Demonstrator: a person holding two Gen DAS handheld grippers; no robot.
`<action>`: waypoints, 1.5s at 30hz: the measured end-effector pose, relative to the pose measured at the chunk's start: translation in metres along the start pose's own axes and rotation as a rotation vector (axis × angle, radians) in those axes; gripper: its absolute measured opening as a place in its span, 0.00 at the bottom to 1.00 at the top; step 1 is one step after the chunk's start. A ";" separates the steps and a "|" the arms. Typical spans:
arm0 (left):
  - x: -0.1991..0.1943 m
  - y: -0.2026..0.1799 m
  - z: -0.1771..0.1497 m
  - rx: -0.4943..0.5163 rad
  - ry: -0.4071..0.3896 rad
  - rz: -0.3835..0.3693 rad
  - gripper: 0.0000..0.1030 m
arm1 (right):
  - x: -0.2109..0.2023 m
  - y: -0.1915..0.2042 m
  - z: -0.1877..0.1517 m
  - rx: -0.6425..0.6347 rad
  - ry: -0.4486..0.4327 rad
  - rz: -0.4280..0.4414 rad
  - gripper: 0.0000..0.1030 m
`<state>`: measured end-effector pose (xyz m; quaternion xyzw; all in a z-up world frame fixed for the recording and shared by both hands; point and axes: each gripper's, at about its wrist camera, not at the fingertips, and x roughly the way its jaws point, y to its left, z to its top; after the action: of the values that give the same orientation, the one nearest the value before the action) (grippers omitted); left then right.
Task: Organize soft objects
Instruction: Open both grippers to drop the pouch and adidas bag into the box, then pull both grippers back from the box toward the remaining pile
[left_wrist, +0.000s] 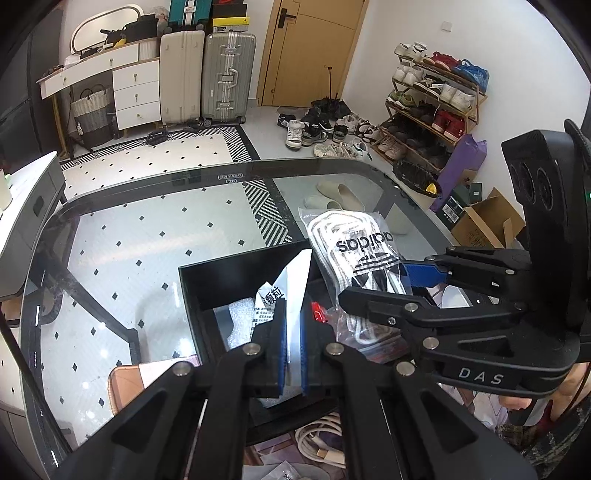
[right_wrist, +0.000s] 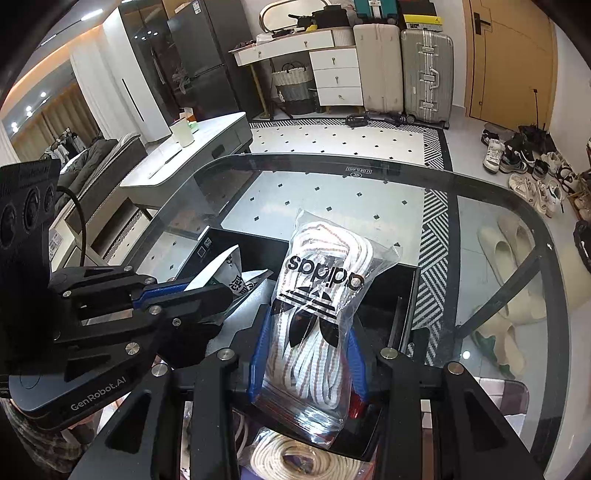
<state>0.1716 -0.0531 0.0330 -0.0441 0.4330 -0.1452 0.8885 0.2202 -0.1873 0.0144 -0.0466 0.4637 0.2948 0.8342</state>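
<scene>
My left gripper (left_wrist: 291, 314) is shut on a white plastic packet (left_wrist: 297, 280) with black print, held over the black box (left_wrist: 221, 269) on the glass table; it also shows in the right wrist view (right_wrist: 221, 269). My right gripper (right_wrist: 308, 332) is shut on a clear adidas bag of white laces (right_wrist: 317, 295), held above the same box (right_wrist: 399, 280). The bag (left_wrist: 354, 251) and the right gripper (left_wrist: 413, 280) also show at the right of the left wrist view.
White bubble wrap (left_wrist: 240, 317) lies in the box. A coil of white rope (right_wrist: 291, 458) lies below my right gripper. The glass table's (right_wrist: 480, 221) rim curves around ahead. Suitcases (left_wrist: 207, 77) and shoes (left_wrist: 325, 129) stand on the floor beyond.
</scene>
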 end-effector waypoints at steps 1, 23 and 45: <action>0.001 0.000 -0.001 -0.002 0.004 -0.001 0.02 | 0.002 0.000 -0.001 -0.004 0.004 -0.004 0.36; -0.009 -0.017 -0.010 0.030 0.026 0.008 0.46 | -0.041 -0.018 -0.019 0.013 -0.056 -0.032 0.71; -0.057 -0.030 -0.033 0.056 -0.010 0.078 1.00 | -0.094 -0.021 -0.066 0.047 -0.076 -0.009 0.99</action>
<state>0.1059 -0.0627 0.0621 -0.0031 0.4258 -0.1222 0.8965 0.1450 -0.2702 0.0477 -0.0180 0.4380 0.2818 0.8535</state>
